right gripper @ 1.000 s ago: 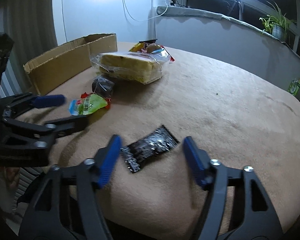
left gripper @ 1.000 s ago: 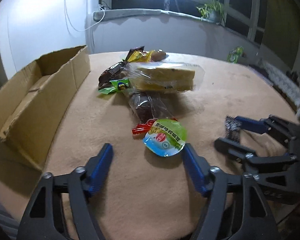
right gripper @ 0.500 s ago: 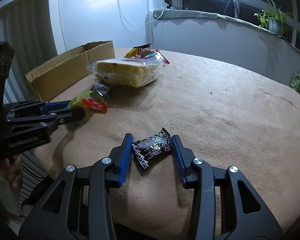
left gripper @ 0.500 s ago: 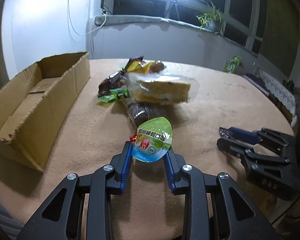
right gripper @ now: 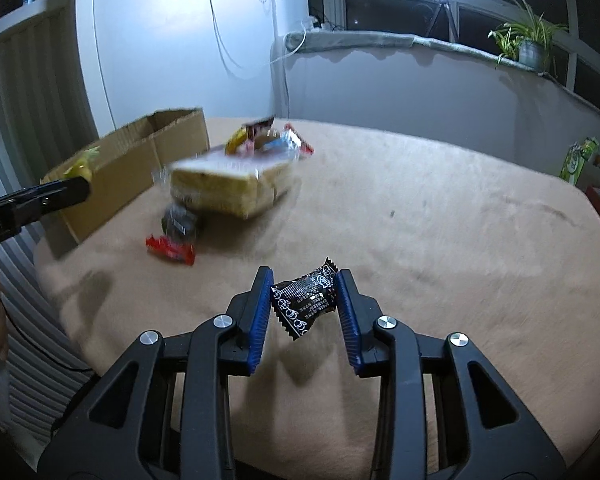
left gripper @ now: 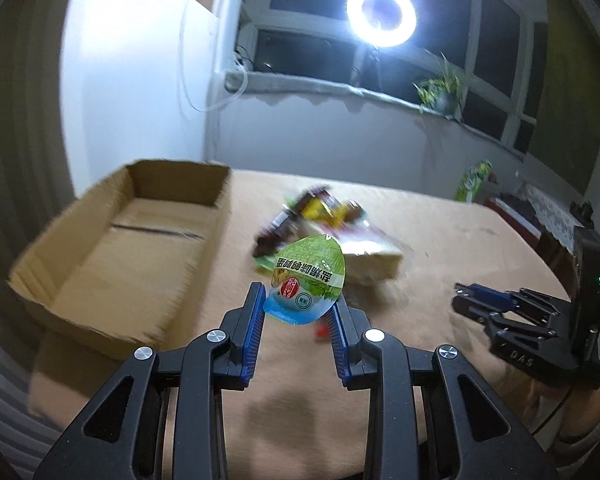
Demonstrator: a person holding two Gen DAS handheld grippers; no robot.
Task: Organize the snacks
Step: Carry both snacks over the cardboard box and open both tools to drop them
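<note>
Now the left gripper [left gripper: 300, 306] is clamped on a green-lidded jelly cup [left gripper: 307, 282], held clear above the tan surface [left gripper: 440, 236] with its printed lid facing the camera; the right gripper [right gripper: 303, 300] pinches a small black snack packet [right gripper: 305, 304] between its blue pads, lifted off the surface too, with the packet's shadow on the cloth beneath.

From the left wrist camera, an open cardboard box [left gripper: 116, 248] lies at about 10 o'clock of the held cup, its inside bare as far as can be seen (the edges are smeared by motion blur); at 12 to 1 o'clock, just behind the cup, sits the pile of remaining snacks [left gripper: 324, 216], dark and yellow wrappers heaped against a clear-bagged sponge cake [left gripper: 374, 262]. The right gripper shows at 3 o'clock, its tips close together.

From the right wrist camera, the cake [right gripper: 228, 188] is at 11 o'clock, with a dark wrapped snack [right gripper: 179, 222] and a red wrapper [right gripper: 170, 249] just in front of it; the box [right gripper: 140, 164] stands at 10 o'clock, beside the pile; the left gripper [right gripper: 66, 192] reaches in at 9 o'clock, near the box's front corner.

A ring light [left gripper: 381, 14] glares above the window sill; a potted plant [right gripper: 530, 46] stands on the ledge.
</note>
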